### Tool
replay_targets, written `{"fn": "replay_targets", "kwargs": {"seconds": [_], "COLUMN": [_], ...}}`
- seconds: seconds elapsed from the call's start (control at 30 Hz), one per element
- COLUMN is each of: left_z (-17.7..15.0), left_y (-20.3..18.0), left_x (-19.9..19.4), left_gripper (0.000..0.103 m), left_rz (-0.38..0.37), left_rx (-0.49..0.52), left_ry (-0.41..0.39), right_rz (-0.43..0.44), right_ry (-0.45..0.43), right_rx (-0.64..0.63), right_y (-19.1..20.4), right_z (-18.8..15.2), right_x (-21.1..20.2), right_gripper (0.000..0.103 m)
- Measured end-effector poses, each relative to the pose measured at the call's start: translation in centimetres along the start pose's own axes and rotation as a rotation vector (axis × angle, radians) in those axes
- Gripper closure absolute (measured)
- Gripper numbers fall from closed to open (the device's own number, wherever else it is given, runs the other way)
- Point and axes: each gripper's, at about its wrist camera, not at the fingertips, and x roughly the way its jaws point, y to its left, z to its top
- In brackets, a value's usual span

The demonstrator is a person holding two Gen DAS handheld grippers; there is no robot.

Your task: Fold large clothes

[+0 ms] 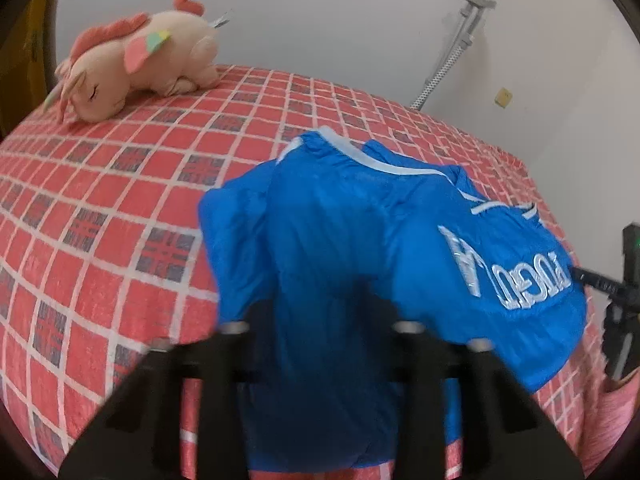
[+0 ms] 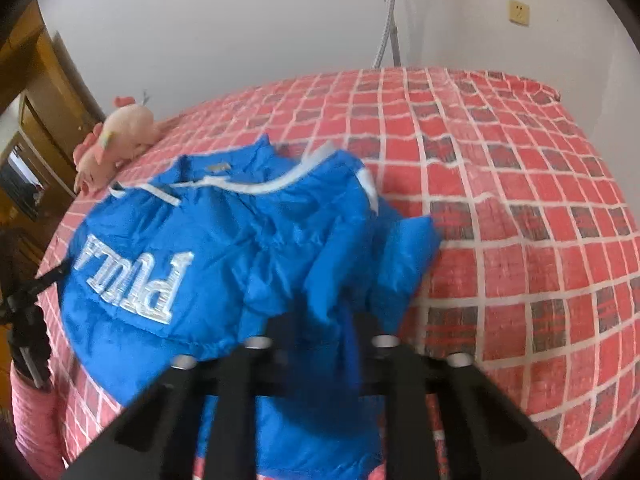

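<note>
A blue puffy jacket (image 1: 340, 220) with white lettering and white trim lies crumpled on the bed, its collar at the far side. In the left wrist view my left gripper (image 1: 320, 320) is at the jacket's near edge. Blue cloth runs down between its black fingers (image 1: 236, 344) and hides the tips. In the right wrist view my right gripper (image 2: 320, 320) grips the same jacket (image 2: 200, 216) at its near edge, and bunched cloth covers its fingertips there too. Each gripper also shows at the edge of the other's view: the right gripper (image 1: 620, 292) and the left gripper (image 2: 24, 304).
A red checked cover (image 1: 100, 208) spreads over the bed (image 2: 520, 200). A pink plush toy (image 1: 140, 64) lies at the far left by the white wall. A grey hose and pole (image 1: 452, 40) stand behind the bed. A wooden door (image 2: 40, 100) is at left, and a pink sleeve (image 2: 32, 420) is below it.
</note>
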Motion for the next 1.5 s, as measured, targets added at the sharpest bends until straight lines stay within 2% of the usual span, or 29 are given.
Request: {"fn": "replay_targets", "kwargs": {"seconds": [0.03,0.1,0.2,0.23,0.33,0.43,0.57,0.7,0.77,0.83,0.9,1.03,1.17,1.23,1.3,1.37,1.5], "left_z": [0.3,1.0,3.0,3.5,4.7,4.0,3.3,3.6,3.7,3.6,3.6,3.1,1.9,1.1,0.3,-0.5,-0.8], "left_y": [-0.6,-1.1,-1.6,-1.7,-1.7,-0.4,0.1,0.4,0.6,0.1,-1.3,-6.8,-10.5,-10.7,-10.0,-9.3,-9.2], "left_x": [-0.1,-0.6,-1.3,-1.1,1.7,5.5,6.3,5.8,4.3,2.1,0.6,-0.4,1.7,3.6,4.9,5.8,6.2], "left_gripper": [0.091,0.094,0.095,0.095,0.095,0.091,0.090,0.084,0.074,0.064,0.063,0.060,0.057,0.057,0.057,0.057,0.058], "left_rz": [0.016,0.033,0.063,0.067,0.106,0.120,0.113,0.113,0.120,0.121,0.157,0.161,0.104,0.120,0.110,0.088,0.093], "left_rx": [0.014,0.010,0.000,-0.005,-0.021,-0.032,-0.027,-0.062,-0.103,-0.127,-0.095,-0.014,0.032,0.040,0.040,0.070,0.089], "left_ry": [-0.015,-0.050,-0.142,-0.149,-0.094,-0.006,-0.010,0.010,0.004,-0.059,-0.104,-0.140,-0.082,-0.044,-0.021,-0.034,-0.031], "right_rz": [0.005,0.009,0.008,0.007,-0.024,-0.015,0.007,-0.056,-0.102,-0.137,-0.131,-0.095,-0.109,-0.150,-0.142,-0.133,-0.132], "right_ry": [-0.008,-0.044,-0.088,-0.087,-0.049,0.004,0.005,-0.016,-0.056,-0.128,-0.185,-0.208,-0.187,-0.174,-0.146,-0.141,-0.126], "right_rx": [0.008,0.029,0.061,0.075,0.102,0.139,0.159,0.139,0.119,0.094,0.071,-0.001,-0.062,-0.071,-0.069,-0.072,-0.047], "right_y": [0.0,-0.2,-0.7,-1.0,-1.7,-3.0,-3.8,-2.9,-2.3,-1.2,0.5,5.2,8.8,9.4,9.2,8.6,8.1], "right_z": [0.3,1.2,3.0,3.6,4.4,3.4,2.4,2.2,1.9,1.8,1.6,1.2,0.3,-0.5,-1.3,-2.2,-2.6], "right_x": [-0.2,-0.9,-1.3,-0.9,1.6,4.8,6.5,5.2,3.3,0.9,-1.1,-1.4,1.0,2.5,4.0,5.4,6.1], "right_gripper": [0.096,0.097,0.098,0.098,0.098,0.096,0.093,0.089,0.072,0.072,0.071,0.072,0.072,0.072,0.072,0.072,0.072]}}
